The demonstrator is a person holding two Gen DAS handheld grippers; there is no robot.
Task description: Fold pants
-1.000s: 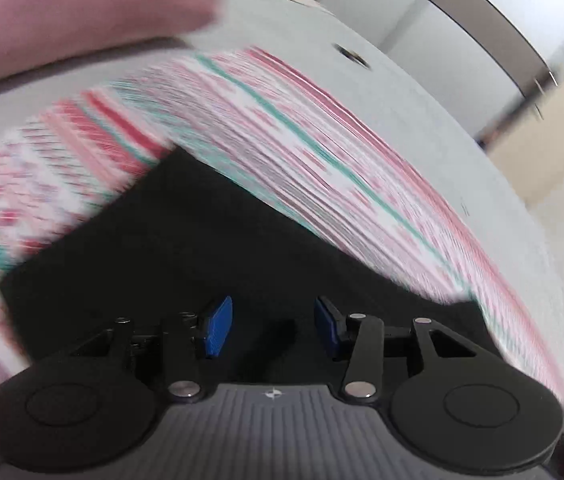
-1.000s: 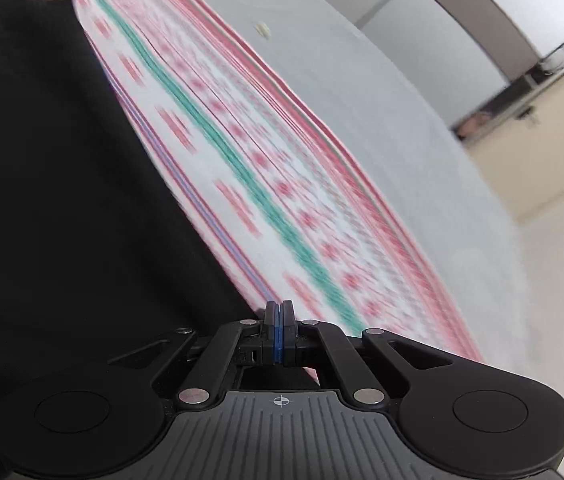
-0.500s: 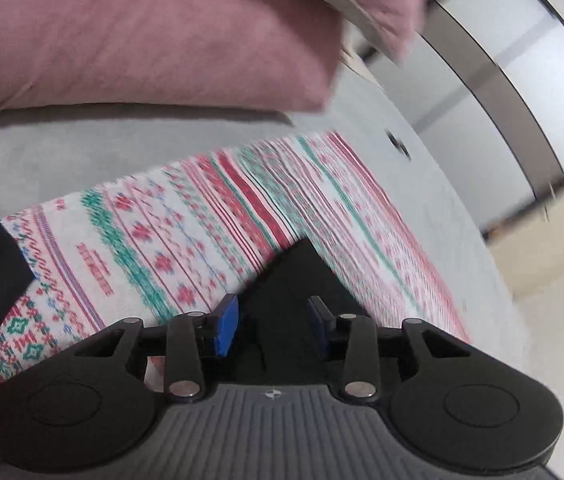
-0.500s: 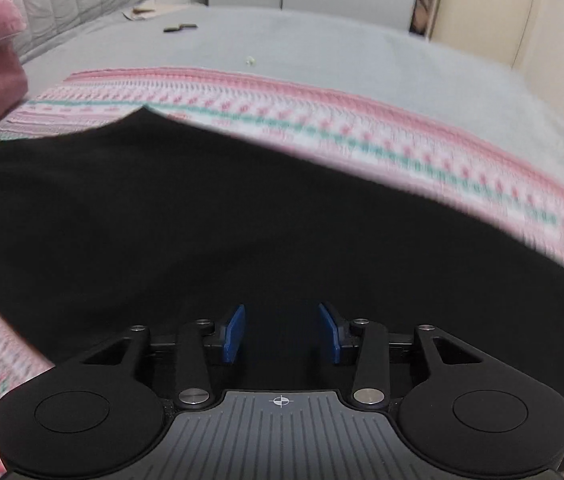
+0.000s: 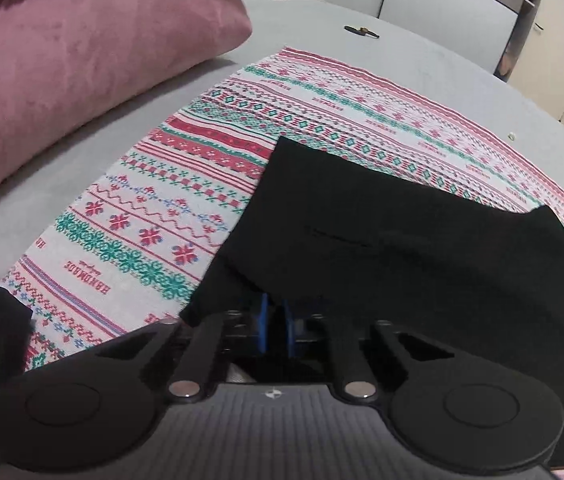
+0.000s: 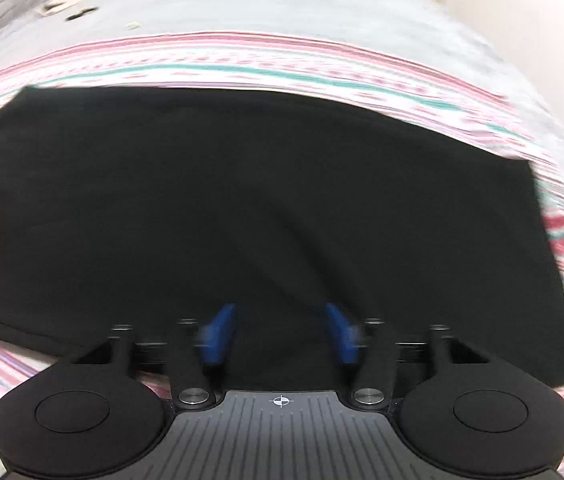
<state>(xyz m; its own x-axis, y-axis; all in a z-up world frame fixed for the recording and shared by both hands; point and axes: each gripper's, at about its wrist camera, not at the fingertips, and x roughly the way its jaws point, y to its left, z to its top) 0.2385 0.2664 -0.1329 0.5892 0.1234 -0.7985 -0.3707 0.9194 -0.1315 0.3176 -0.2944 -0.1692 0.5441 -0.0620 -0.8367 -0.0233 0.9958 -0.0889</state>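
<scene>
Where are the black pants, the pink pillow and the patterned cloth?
Black pants [image 5: 401, 248]: left wrist view, flat middle.
Pink pillow [image 5: 82, 52]: left wrist view, front face.
Patterned cloth [image 5: 154, 216]: left wrist view, bare part beside pants.

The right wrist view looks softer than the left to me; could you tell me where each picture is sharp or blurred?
Left wrist view: mostly sharp, the patterned cloth legible, pink pillow crisp; the black pants show little detail. Right wrist view: motion blur smears the cloth stripes and the right gripper, whose blue pads look ghosted. Both bend straight lines at the edges, fisheye-style.
</scene>
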